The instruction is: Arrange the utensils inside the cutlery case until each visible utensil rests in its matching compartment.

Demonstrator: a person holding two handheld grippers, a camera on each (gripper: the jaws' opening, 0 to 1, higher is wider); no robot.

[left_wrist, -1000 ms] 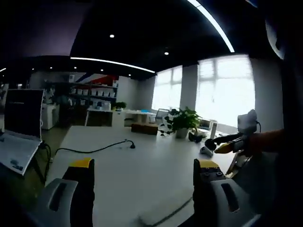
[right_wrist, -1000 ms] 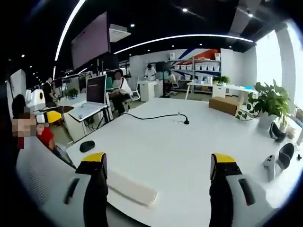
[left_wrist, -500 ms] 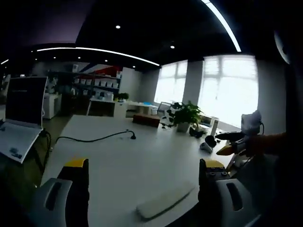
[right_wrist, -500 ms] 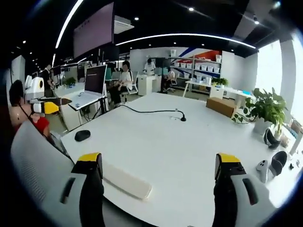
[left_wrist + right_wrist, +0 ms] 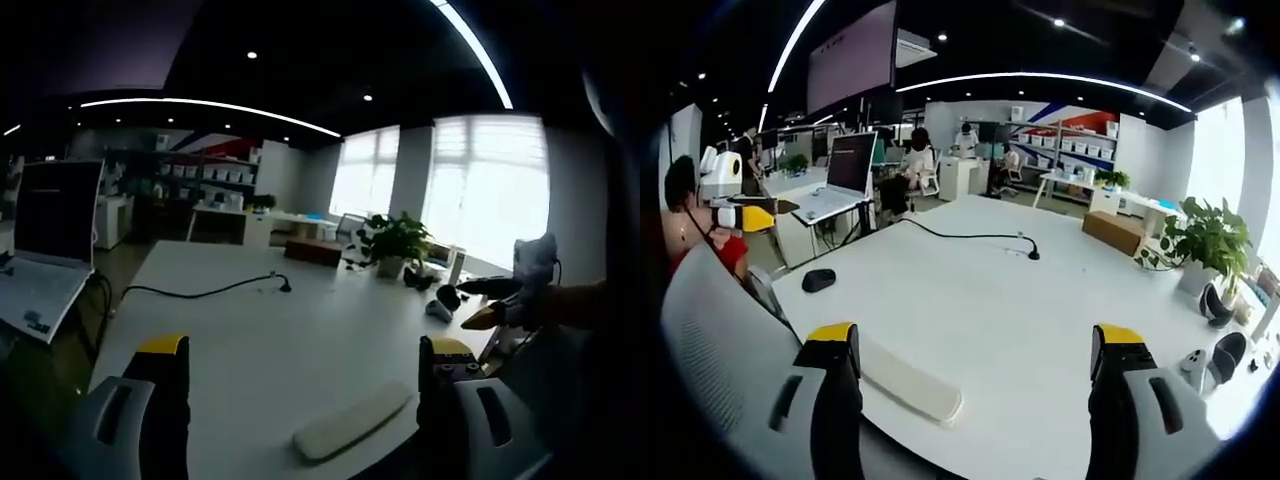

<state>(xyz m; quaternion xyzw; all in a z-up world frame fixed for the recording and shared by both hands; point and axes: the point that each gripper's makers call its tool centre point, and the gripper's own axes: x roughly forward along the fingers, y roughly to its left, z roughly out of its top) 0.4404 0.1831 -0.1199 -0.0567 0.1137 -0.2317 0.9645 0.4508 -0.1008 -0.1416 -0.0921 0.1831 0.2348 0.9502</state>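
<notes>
My left gripper [image 5: 305, 348] stands open above the near edge of a white table [image 5: 260, 340], with nothing between its yellow-tipped jaws. My right gripper [image 5: 974, 335] is open too, and nothing is held between its jaws over the same table [image 5: 1010, 300]. In the left gripper view the right gripper [image 5: 510, 300] comes in from the right, held by a sleeved hand. In the right gripper view the left gripper [image 5: 740, 212] comes in from the left.
A white wrist pad [image 5: 908, 380] [image 5: 352, 435] lies at the near table edge. A black mouse [image 5: 818, 280], a black cable [image 5: 970, 237], a potted plant [image 5: 1205, 235], a cardboard box [image 5: 1110, 230] and controllers [image 5: 435, 305] sit on the table. A grey chair back [image 5: 710, 350] stands at the left.
Both views have shifted a little, so the cameras have moved. The jaws of both grippers stay equally wide apart. Nothing on the table has moved.
</notes>
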